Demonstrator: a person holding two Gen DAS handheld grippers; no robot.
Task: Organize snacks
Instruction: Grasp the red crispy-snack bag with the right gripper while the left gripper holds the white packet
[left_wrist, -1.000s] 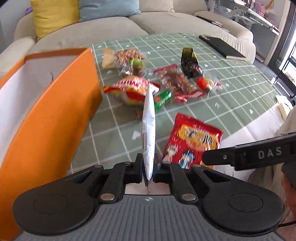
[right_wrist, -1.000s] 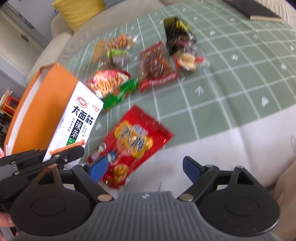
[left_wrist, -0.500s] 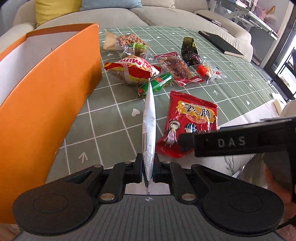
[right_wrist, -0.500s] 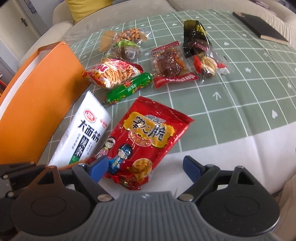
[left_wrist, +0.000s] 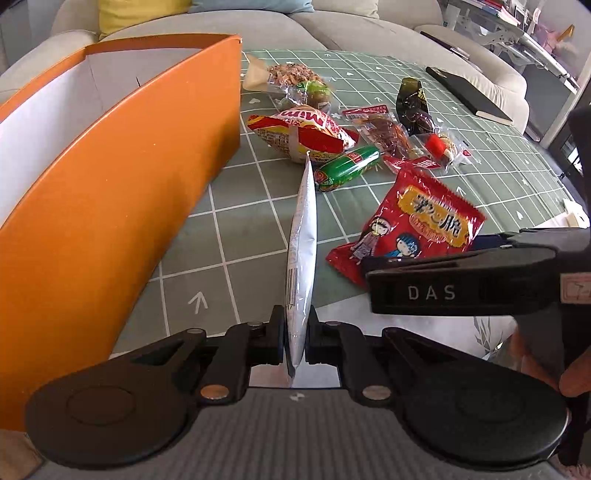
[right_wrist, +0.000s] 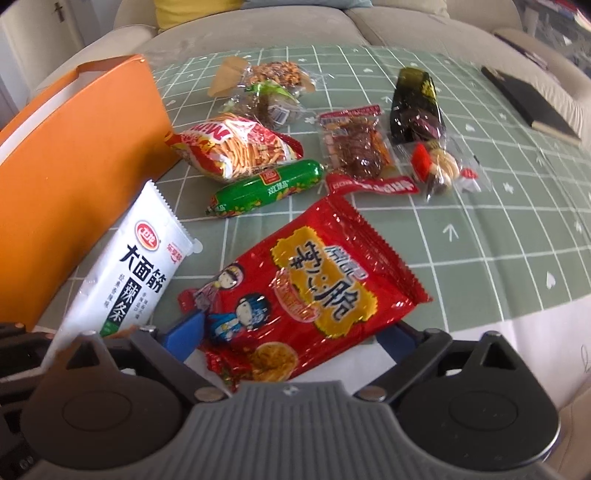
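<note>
- Closest in, the left gripper (left_wrist: 295, 341) is clamped tight on the bottom edge of a white packet (left_wrist: 301, 258), which is held up on its edge, off the tablecloth and beside the orange box (left_wrist: 122, 206).
- The right gripper (right_wrist: 291, 341) is spread wide with nothing pinched; the bottom end of the big red bag (right_wrist: 306, 291) is straddled by the blue pads, but no contact can be made out, so it's not counted as held.
- The red bag itself is lying flat near the front edge of the green checked tablecloth (right_wrist: 498, 229).
- A bit further back, a green sausage (right_wrist: 267, 186) and a red-and-white bag of sticks (right_wrist: 236, 147) are left loose, touching each other.
- Behind those, a clear pack of dried meat (right_wrist: 354, 144), a dark pouch (right_wrist: 415, 107), a small clear pack with a red bit (right_wrist: 436, 166) and two nut-type packs (right_wrist: 269, 85) are all still out on the cloth.
- No snacks can be seen inside the box from what's visible of its white inner wall, though the bottom is hidden.
- So progress looks early: one packet on its way, probably to the box, one bag lined up, and roughly seven more left to sort.
</note>
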